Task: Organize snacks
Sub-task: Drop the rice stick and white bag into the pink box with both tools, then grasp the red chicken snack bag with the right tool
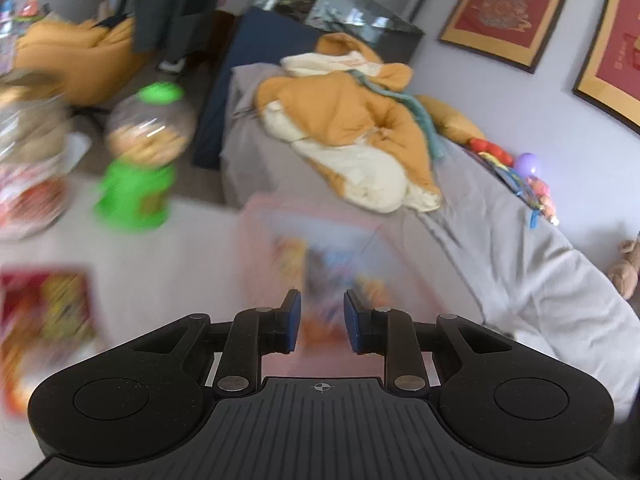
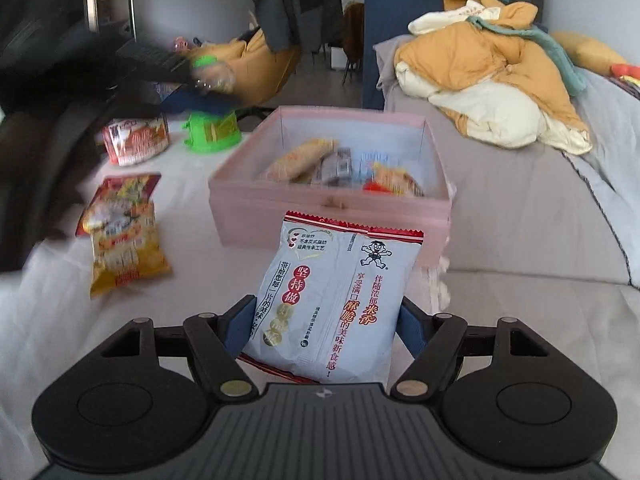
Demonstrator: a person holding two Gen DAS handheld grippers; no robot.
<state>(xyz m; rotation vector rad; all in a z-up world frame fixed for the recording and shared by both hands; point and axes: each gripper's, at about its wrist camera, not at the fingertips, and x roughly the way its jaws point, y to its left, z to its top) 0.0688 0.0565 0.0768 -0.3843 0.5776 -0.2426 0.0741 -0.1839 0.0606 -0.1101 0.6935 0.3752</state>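
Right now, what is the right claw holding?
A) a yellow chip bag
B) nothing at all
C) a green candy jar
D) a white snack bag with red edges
D: in the right wrist view the right claw is shut on the white snack bag, just in front of the pink box, while the yellow chip bag lies untouched on the white surface.

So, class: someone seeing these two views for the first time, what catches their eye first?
Probably the white snack packet with red lettering, gripped in the right claw just in front of the pink box that already holds several snacks. Next, the heaped orange-and-cream quilt on the grey sofa behind, and the bright green candy dispenser left of the box.
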